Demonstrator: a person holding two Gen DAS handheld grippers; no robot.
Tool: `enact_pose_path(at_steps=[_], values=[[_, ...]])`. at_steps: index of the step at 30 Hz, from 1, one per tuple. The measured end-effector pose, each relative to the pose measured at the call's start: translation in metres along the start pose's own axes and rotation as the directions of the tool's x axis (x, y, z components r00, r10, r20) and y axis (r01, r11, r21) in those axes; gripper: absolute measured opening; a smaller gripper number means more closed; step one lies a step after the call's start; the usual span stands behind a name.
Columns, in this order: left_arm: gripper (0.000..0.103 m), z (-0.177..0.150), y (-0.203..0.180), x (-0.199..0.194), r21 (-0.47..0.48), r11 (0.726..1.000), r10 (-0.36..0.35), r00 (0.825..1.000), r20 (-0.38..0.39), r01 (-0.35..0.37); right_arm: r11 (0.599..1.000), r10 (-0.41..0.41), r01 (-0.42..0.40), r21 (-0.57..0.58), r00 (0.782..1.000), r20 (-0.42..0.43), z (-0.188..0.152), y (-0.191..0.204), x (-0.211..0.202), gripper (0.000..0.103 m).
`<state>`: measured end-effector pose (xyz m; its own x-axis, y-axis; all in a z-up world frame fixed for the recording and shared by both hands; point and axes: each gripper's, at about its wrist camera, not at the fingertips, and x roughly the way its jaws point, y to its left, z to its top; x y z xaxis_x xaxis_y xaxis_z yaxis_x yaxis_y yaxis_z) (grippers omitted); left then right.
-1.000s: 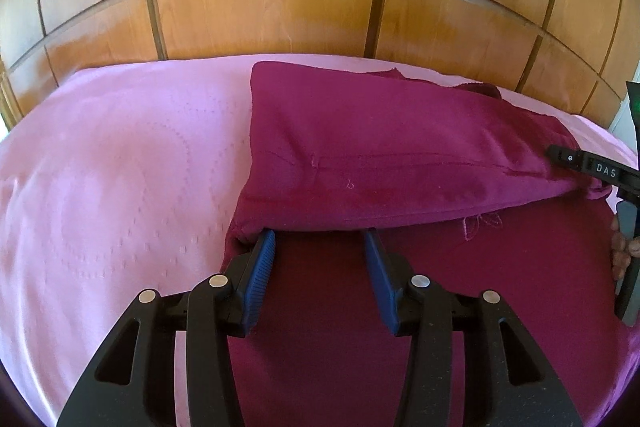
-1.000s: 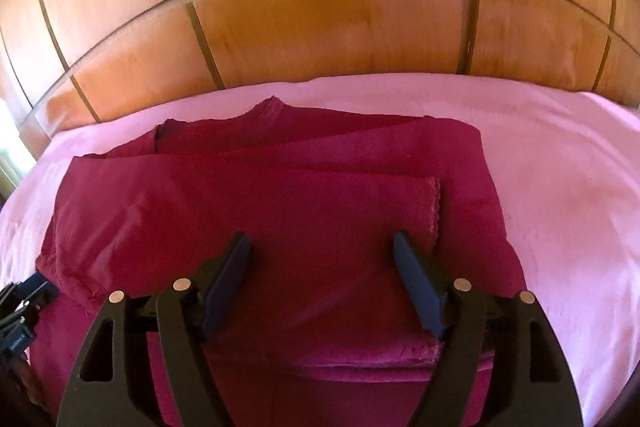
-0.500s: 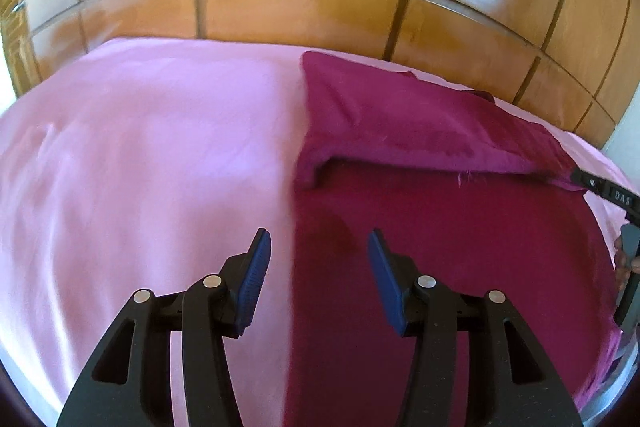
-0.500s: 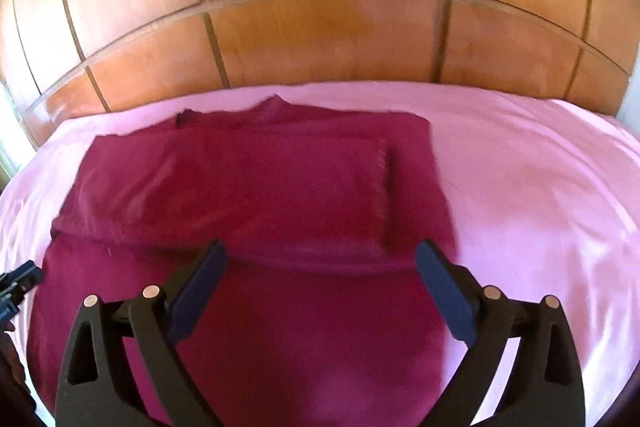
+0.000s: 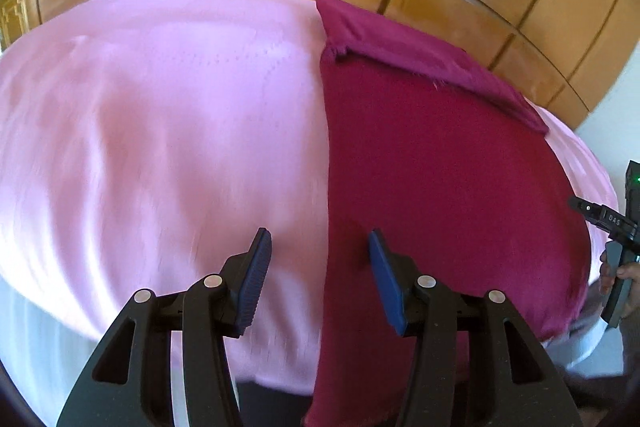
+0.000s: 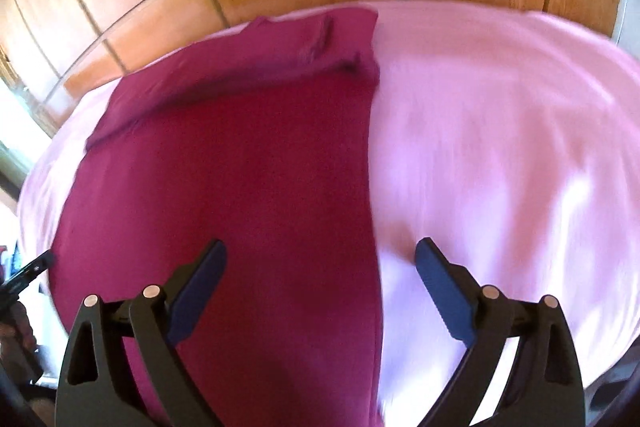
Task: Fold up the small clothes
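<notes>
Both my grippers have drawn back from the maroon garment [image 5: 440,163], its far edge folded, on the pink sheet [image 5: 160,107]. Left gripper [image 5: 320,275] and right gripper [image 6: 320,287] stand spread, pinching nothing. "DAS" reads on the right gripper's body.

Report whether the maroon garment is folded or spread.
Partly folded: the garment has its far end doubled back, while the near part lies flat on the pink sheet.

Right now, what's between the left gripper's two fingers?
Left wrist view: nothing is held. Behind the gap of the left gripper lies the pink bedsheet and the left edge of the maroon garment.
</notes>
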<state>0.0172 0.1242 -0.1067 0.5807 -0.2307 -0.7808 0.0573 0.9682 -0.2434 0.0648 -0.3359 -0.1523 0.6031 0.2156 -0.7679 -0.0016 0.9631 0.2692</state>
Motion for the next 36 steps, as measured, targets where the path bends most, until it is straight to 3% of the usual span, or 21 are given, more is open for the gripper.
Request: enact_pose_path(at_steps=[8,11,15,18,21,25,27,34,36], values=[[0.050,-0.042,0.008,-0.015,-0.038,0.997,-0.068,0.993,-0.092,0.065,0.995,0.097,-0.095,0.038,0.993,-0.060,-0.062,0.006,-0.033,0.081],[0.047,-0.053,0.006,-0.012,-0.039,0.995,-0.096,0.986,-0.137,0.092,0.991,0.129,-0.123,0.059,0.986,-0.101,-0.072,0.005,-0.032,0.065],[0.007,-0.062,-0.002,-0.005,0.005,0.995,-0.101,0.978,-0.183,0.104,0.991,0.133,-0.126,0.053,0.977,-0.164,-0.074,0.000,-0.028,0.037],[0.003,-0.056,-0.005,-0.009,0.018,0.990,-0.132,0.976,-0.175,0.138,0.986,0.165,-0.162,0.031,0.966,-0.200,-0.074,-0.002,-0.034,0.011],[0.003,-0.047,-0.005,-0.021,-0.013,0.978,-0.210,0.967,-0.143,0.210,0.971,0.237,-0.235,0.033,0.954,-0.181,-0.067,0.004,-0.046,0.010],[0.002,-0.019,0.000,-0.036,-0.093,0.936,-0.345,0.938,-0.043,0.340,0.933,0.359,-0.355,0.058,0.928,-0.096,-0.045,0.014,-0.058,0.010],[0.002,-0.007,-0.001,-0.034,-0.109,0.922,-0.375,0.927,-0.013,0.372,0.922,0.386,-0.382,0.068,0.921,-0.061,-0.035,0.015,-0.058,0.010],[0.002,0.054,-0.008,-0.011,-0.147,0.878,-0.446,0.890,0.092,0.455,0.901,0.378,-0.385,0.198,0.923,0.072,0.004,-0.015,-0.047,0.010],[0.002,0.075,-0.008,0.002,-0.160,0.879,-0.437,0.893,0.109,0.449,0.900,0.348,-0.362,0.242,0.932,0.101,0.017,-0.025,-0.039,0.010]])
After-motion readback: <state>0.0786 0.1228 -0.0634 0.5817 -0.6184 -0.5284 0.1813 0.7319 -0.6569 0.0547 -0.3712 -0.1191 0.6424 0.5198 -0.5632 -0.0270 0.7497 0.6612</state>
